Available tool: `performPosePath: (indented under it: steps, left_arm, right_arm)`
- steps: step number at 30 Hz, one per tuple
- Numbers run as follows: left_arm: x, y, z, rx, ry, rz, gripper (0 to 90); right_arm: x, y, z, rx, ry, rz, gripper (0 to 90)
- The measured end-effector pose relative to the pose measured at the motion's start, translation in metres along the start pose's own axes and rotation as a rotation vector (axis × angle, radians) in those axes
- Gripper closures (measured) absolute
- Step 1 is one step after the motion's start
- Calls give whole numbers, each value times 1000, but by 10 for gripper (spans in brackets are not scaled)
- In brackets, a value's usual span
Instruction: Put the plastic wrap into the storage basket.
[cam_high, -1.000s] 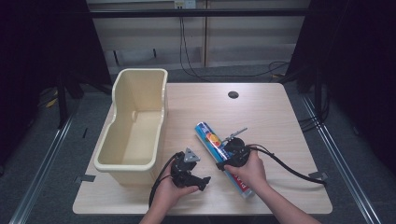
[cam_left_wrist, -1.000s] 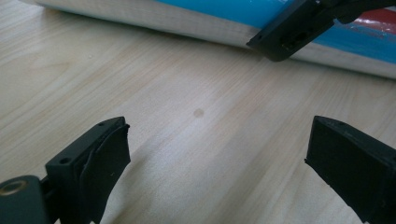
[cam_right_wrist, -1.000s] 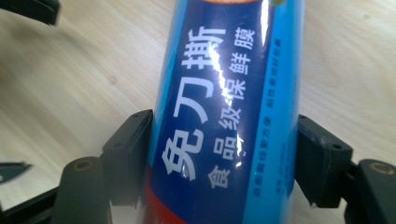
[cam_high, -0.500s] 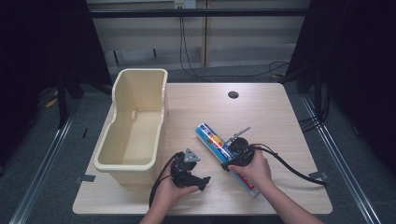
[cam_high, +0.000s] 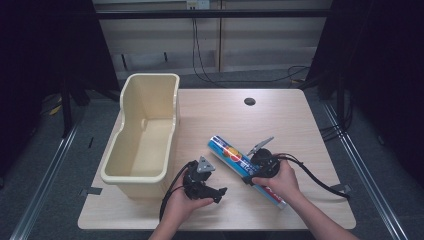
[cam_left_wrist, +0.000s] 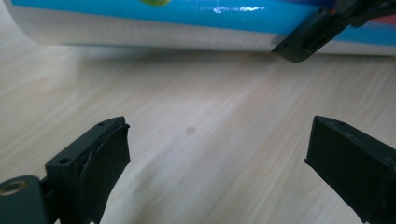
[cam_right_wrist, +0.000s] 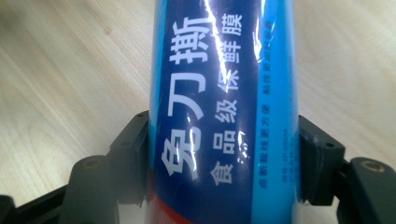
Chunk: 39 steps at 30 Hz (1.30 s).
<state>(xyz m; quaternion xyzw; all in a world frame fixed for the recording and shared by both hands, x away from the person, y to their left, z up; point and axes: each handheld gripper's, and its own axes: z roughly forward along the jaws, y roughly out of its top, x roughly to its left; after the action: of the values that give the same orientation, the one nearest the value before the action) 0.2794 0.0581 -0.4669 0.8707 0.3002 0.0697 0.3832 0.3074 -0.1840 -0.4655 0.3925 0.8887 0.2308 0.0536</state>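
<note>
Right gripper (cam_high: 248, 176) clamped across the tube (cam_high: 235, 156), one black jaw pressed to each side of it in the right gripper view, near the table's (cam_high: 300, 130) front edge, right of centre. Gripped around the tube's middle, under the right hand (cam_high: 280, 181); contact point itself hidden from above by hand and gripper body. Blue wrapper with white Chinese characters up close (cam_right_wrist: 219, 93), a red band at the bottom partly cut off by the frame; small print too blurred to read.

Left gripper (cam_high: 222, 192) held in the left hand (cam_high: 181, 204) near the front edge, left of centre, jaws spread wide with bare wood between them, holding nothing. Jaw tips just short of the tube in the left gripper view, where the tube (cam_left_wrist: 140, 23) runs across the top, its upper side cut off. One black jaw of the right gripper (cam_left_wrist: 313, 35) seen there against the tube's side, the rest out of frame.

Tube lying flat and diagonal, far end toward the table's centre, near end toward the front edge, partly covered by the right hand.

Cream bin (cam_high: 165, 125) along the left edge, open top, inside bare as far as visible. Small dark hole (cam_high: 249, 101) near the back edge. Cables (cam_high: 315, 177) trailing from the right gripper toward the front right corner.
</note>
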Motion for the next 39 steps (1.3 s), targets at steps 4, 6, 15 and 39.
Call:
performPosePath:
  steps: [4, 6, 15, 39]
  left_arm:
    - [-3, 11, -7, -7, -15, 14, 49]
    - [-3, 14, -9, 11, -19, 27, 47]
    - [3, 44, -19, 35, -68, 50, 27]
    - [-7, 114, -10, 164, -172, 307, 0]
  right_arm:
    - [-10, -5, -12, 19, 15, -42, 327]
    - [-15, -8, -19, 17, 34, -61, 326]
    - [-25, -18, -42, 13, 89, -168, 326]
    - [-27, -14, -61, 21, 204, -430, 326]
